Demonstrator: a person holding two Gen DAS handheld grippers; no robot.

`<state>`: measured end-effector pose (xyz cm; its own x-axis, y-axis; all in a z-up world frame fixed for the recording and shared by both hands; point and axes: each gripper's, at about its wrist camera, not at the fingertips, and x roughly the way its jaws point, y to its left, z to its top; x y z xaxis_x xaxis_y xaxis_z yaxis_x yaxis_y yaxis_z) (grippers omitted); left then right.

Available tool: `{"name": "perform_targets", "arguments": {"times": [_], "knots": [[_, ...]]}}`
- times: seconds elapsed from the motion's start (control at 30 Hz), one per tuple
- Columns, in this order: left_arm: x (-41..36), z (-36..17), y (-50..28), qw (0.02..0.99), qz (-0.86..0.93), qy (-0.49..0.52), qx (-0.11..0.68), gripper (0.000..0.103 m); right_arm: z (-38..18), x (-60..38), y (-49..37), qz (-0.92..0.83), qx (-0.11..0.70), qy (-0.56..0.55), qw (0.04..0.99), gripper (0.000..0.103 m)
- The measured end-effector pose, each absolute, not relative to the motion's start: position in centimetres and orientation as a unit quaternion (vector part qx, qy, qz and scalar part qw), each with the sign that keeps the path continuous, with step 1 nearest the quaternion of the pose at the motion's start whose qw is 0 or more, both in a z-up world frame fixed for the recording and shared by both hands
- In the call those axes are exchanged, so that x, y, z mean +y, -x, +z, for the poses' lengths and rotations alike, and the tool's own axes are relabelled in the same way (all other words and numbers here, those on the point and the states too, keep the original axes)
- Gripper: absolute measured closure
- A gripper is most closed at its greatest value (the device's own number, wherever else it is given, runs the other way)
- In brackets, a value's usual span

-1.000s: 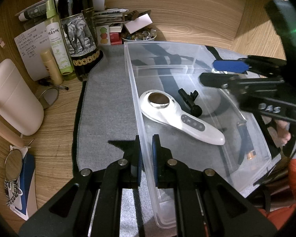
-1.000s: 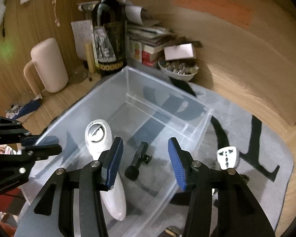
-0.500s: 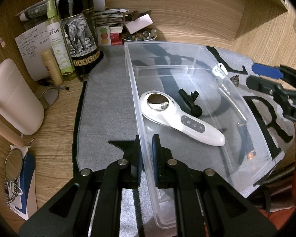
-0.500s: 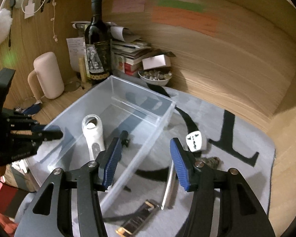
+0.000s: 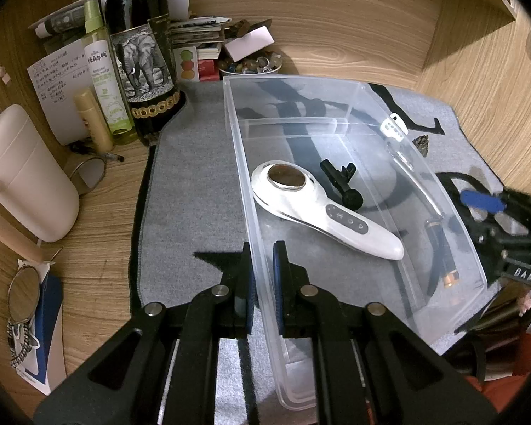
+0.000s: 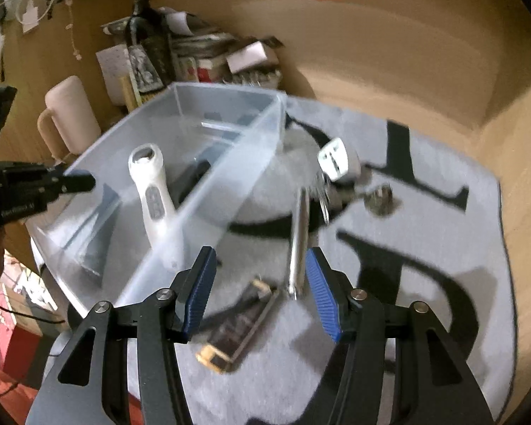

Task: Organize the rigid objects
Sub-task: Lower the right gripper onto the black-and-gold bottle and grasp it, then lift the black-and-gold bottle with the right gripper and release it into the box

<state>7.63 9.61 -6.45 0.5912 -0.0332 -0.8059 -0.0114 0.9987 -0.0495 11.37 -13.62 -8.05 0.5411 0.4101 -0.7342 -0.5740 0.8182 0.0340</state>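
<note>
My left tool (image 5: 263, 279) is clamped on the near wall of the clear plastic bin (image 5: 340, 86). Inside, the white handheld massager (image 5: 322, 209) lies flat, its long axis diagonal, head toward the bottles. My right tool (image 6: 258, 292) is wide open and empty above the grey mat (image 6: 424, 248), where a metal rod (image 6: 298, 233) lies lengthwise between its fingers.

A dark wine bottle (image 5: 138, 53) is standing at the back of my desk, a green spray bottle (image 5: 104, 71) just beside it, a pale pink jug (image 5: 21, 173) sitting nearer me.
</note>
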Motion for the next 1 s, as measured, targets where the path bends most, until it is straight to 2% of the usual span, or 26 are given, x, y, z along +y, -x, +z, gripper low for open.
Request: {"name": "perform_targets", "arguments": {"times": [0.3,0.43,0.5,0.57,1.0], "knots": [[9.7,-6.4,-7.6,0.892,-0.007,0.025,0.451,0.094,-11.8,-13.7,-9.8,0.281,0.429,0.118,0.851,0.054],[9.6,-6.4,-7.6,0.892,-0.007,0.025,0.451,0.094,-12.4,-13.3,-9.0,0.272,0.412,0.139,0.859,0.054],[9.7,-6.4,-7.6,0.892,-0.007,0.025,0.451,0.094,-12.3,-13.3,-8.8,0.275,0.407,0.140,0.860,0.064],[9.7,-6.4,-7.6,0.892,-0.007,0.026,0.451,0.094,-12.2,-13.4,-8.7,0.275,0.404,0.141,0.861,0.080],[9.6,-6.4,-7.6,0.893,-0.006,0.028,0.450,0.094,-10.1,-16.3,-9.0,0.256,0.389,0.106,0.879,0.081]]}}
